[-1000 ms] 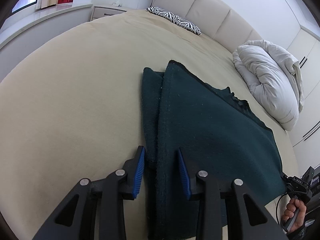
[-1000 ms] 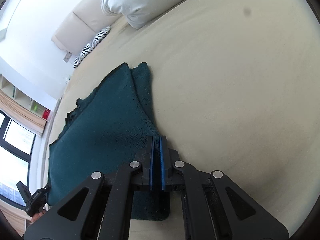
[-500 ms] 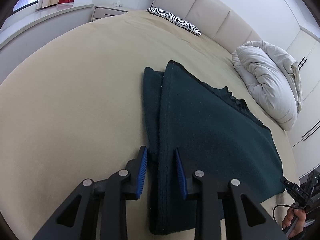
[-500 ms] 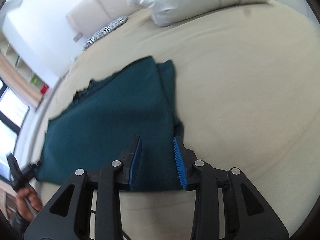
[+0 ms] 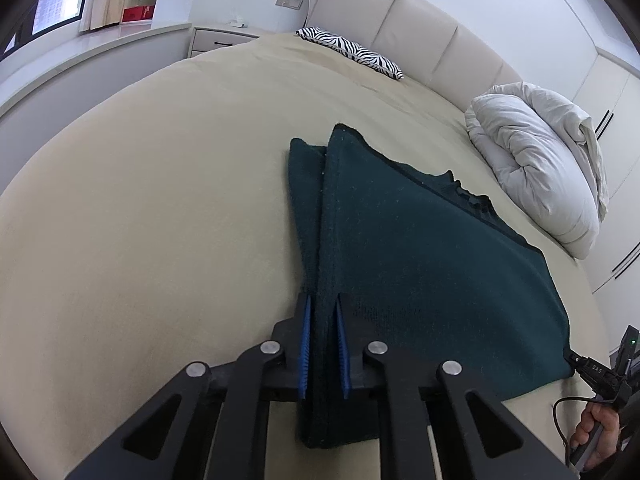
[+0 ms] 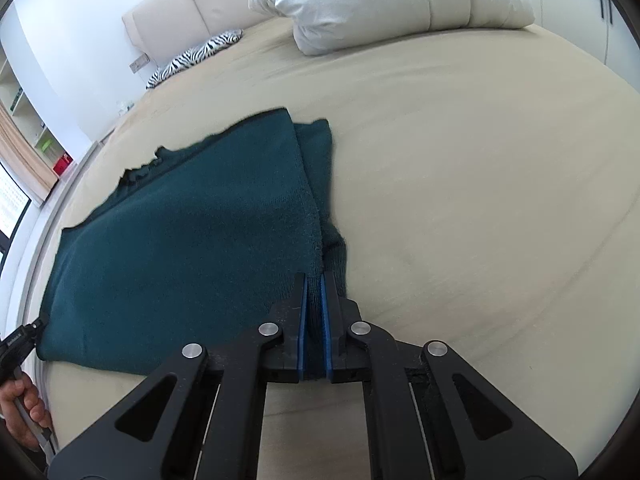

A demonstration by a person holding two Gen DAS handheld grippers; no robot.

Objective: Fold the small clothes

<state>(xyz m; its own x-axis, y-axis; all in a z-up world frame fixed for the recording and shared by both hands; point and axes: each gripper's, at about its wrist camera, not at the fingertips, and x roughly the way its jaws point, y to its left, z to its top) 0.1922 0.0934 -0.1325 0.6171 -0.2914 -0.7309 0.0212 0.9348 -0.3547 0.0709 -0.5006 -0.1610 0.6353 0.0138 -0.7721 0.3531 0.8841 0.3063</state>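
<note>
A dark green knitted garment [image 5: 420, 248] lies folded on the beige bed [image 5: 160, 200], its sleeve tucked under along the left edge. My left gripper [image 5: 322, 300] has that folded left edge between its blue pads, and the jaws are closing on it. In the right wrist view the garment [image 6: 192, 220] spreads to the left. My right gripper [image 6: 314, 280] is shut on its right edge near the hem. Each wrist view shows the other gripper at the garment's far corner, held by a hand [image 5: 600, 432].
A bundled white duvet [image 5: 536, 160] lies beyond the garment by the padded headboard [image 5: 420, 40]. A zebra-print pillow [image 5: 352, 50] sits at the head of the bed. A nightstand [image 5: 216, 38] and a window ledge stand beyond the bed's left side.
The left jaws narrowed from wide apart down onto the garment's folded edge. The right jaws opened, shifted along the hem with a roll, then shut on the garment's edge.
</note>
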